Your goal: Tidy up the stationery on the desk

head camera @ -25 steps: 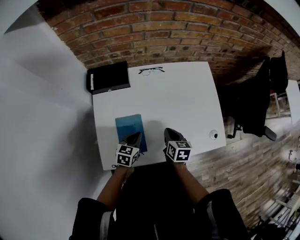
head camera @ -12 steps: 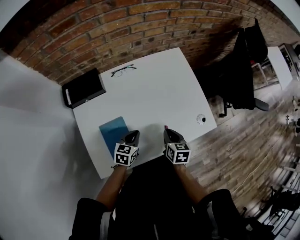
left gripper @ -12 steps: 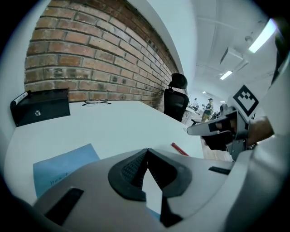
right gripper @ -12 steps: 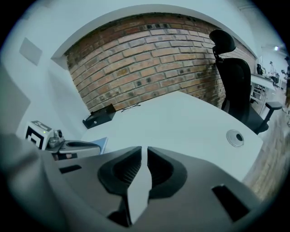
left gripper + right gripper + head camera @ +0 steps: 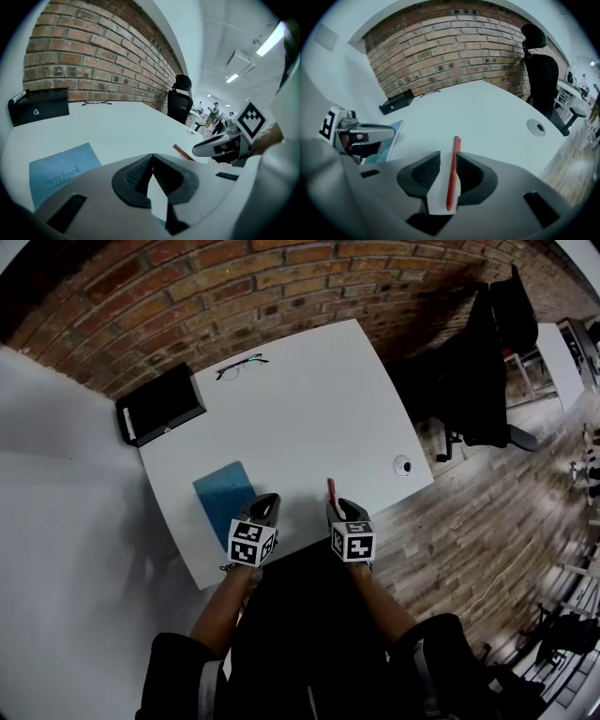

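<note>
Now the right gripper (image 5: 449, 154) — jaws just opened, pads clear — straddles the red pen (image 5: 451, 187) lying on the white desk (image 5: 487, 112), its long axis running straight ahead between them; left gripper (image 5: 152, 159) closed, empty, farther off.

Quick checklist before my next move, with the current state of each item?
1. Right gripper released: ok. Its jaws have just been opening, and the red pen lies between them, not pinched.
2. Pen resting on the desk: ok.
3. Left gripper free: ok, shut on nothing.
4. Notebook tidied: not ok, it lies loose beside the left gripper.
5. Black case open to take things: cannot tell.
6. Glasses out of the way: ok, at the far edge.
</note>
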Motion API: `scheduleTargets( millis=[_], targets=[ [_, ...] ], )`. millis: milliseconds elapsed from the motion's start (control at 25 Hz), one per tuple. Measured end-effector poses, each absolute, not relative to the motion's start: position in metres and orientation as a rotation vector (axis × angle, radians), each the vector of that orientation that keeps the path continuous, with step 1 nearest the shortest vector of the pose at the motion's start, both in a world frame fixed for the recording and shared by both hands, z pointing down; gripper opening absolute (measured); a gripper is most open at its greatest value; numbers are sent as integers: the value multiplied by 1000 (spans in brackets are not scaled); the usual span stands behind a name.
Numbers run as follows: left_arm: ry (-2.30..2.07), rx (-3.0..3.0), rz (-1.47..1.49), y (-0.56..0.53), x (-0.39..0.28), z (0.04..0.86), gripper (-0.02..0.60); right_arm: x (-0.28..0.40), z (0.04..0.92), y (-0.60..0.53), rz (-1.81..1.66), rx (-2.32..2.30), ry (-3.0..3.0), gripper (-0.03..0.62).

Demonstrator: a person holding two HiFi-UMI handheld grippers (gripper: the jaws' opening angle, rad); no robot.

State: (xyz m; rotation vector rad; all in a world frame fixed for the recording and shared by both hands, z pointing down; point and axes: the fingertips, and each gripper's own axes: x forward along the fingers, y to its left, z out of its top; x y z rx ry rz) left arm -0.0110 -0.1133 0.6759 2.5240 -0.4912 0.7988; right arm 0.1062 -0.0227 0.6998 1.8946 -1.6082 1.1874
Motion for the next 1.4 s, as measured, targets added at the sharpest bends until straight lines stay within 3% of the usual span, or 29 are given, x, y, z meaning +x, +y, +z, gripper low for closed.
scheduleTargets(
  millis=[520, 720, 1400],
  targets=[
    [-516, 2482, 826, -103, -31, 687, 15, 105, 731, -9, 1281, 1797, -1508, 107],
    [-515, 2472, 835, -98, -34, 690, 15, 104, 734, -4, 1318, 1790, -1470, 66],
    [-622, 2434, 786, -99, -50, 686, 15, 104, 713, -31, 1284, 1790, -1550, 63]
  ],
)
